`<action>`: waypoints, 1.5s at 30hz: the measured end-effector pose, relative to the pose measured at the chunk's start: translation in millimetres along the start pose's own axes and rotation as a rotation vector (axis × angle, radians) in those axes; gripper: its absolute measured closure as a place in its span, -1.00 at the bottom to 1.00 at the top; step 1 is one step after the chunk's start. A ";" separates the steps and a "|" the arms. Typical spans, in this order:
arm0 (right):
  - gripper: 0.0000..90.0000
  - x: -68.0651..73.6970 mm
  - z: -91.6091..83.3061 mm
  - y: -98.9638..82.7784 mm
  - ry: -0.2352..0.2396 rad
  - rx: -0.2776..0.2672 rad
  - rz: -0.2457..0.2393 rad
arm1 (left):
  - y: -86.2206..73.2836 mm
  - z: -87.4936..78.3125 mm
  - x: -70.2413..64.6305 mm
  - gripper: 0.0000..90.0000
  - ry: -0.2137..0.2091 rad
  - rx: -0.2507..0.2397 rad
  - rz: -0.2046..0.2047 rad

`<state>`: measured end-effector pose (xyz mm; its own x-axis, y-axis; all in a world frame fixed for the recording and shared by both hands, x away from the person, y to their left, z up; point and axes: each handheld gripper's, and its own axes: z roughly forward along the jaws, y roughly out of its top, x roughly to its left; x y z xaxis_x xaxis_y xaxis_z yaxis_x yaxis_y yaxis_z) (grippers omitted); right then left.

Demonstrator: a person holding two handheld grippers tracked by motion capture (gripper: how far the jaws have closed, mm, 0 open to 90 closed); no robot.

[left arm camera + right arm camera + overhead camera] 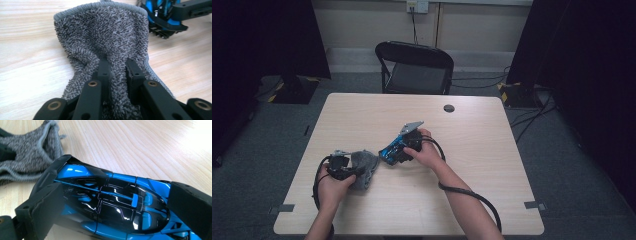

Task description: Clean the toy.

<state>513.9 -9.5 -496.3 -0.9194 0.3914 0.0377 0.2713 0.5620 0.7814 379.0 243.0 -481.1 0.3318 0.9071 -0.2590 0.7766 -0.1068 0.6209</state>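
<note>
Left gripper (117, 66) is clamped on the cloth (105, 37), right gripper (110, 207) on the car (112, 202). Best to keep the car steady and wipe gently across its roof.

- A pale wood-grain bench (492, 150) with rounded corners stands on grey carpet (582, 170).
- A small dark round cap (449, 108) sits in the bench top near its far edge.
- A black folding chair (414, 67) stands just beyond the far edge of the bench.
- Black curtains (262, 35) hang at the left and at the right.
- A wall socket (417, 6) is on the back wall, and a cable drops from it behind the chair.
- Loose cables (532, 117) lie on the carpet at the right.
- Grey tape strips (535, 205) mark the near corners of the bench.
</note>
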 end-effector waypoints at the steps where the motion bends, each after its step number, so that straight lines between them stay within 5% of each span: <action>1: -0.99 0.0 0.0 0.0 0.000 0.000 0.000 | 0.4 0.8 -2.1 0.71 -0.005 0.005 0.009; 24: -0.99 0.1 0.0 1.5 -0.002 0.013 0.000 | 0.1 13.6 -54.4 0.72 -0.143 0.098 0.147; 35: -0.99 0.5 -0.1 0.9 -0.003 0.008 0.002 | 1.3 20.3 -84.9 0.72 -0.212 0.124 0.256; 45: -0.99 0.4 0.0 0.0 -0.003 -0.001 0.001 | 9.0 7.3 -82.0 0.72 -0.235 0.102 0.256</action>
<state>513.5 -9.4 -496.3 -0.9182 0.3944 0.0369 0.2723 0.5608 0.7819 362.7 164.6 -459.6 0.6272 0.7287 -0.2751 0.6979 -0.3689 0.6139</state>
